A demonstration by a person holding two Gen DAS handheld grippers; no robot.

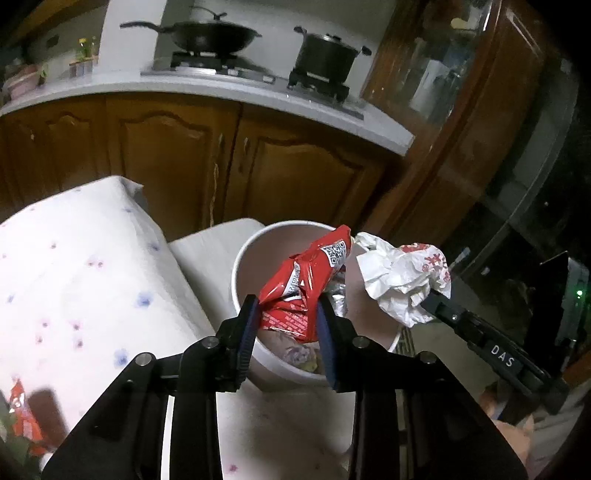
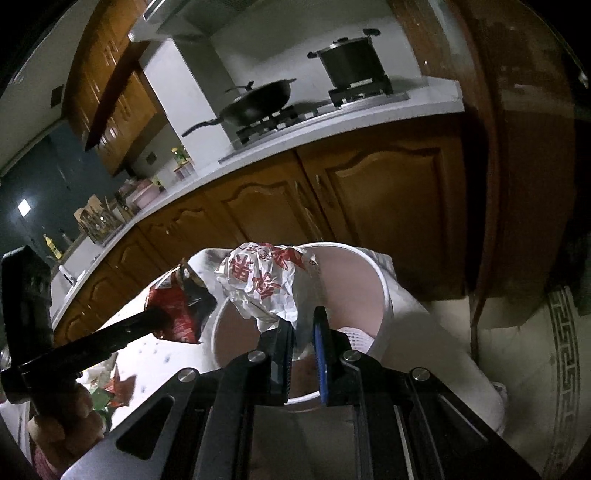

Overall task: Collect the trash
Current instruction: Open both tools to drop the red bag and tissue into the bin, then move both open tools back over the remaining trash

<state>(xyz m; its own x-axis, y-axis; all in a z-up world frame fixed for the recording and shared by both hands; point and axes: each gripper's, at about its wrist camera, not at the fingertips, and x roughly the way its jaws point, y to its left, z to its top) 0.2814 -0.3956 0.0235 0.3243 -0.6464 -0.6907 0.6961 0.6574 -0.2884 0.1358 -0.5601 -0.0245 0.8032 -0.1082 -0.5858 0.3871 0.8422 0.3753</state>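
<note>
At the far left of my left wrist view lies the desk (image 1: 74,258) under its white cloth with small flowers, and a few red scraps of wrapper (image 1: 20,417) lie at its near left corner. Just right of the desk stands the white trash bin (image 1: 243,258), round and open at the top, with some crumpled rubbish already at its bottom.

My left hand-held gripper (image 1: 286,325) is over the bin's near rim. Its jaws are partly closed and pinch a crumpled red snack wrapper (image 1: 310,273), which sticks up from between the pads and leans over the bin's mouth; a strip of silver foil shows at its right side.

Further right, my right hand-held gripper (image 1: 430,295) comes in from the lower right. Its jaws are almost fully together and grip a crumpled white paper wrapper (image 1: 402,273) with red print, held at the bin's right rim, just beside the red wrapper. My right wrist view shows that paper (image 2: 262,284) bunched above the pads, hanging over the bin's pink inside (image 2: 354,280).

Behind it all runs the kitchen counter (image 1: 221,92) over brown cabinet doors, with a black wok (image 1: 210,35) to the left and a black pot (image 1: 327,55) to the right on the stove.
</note>
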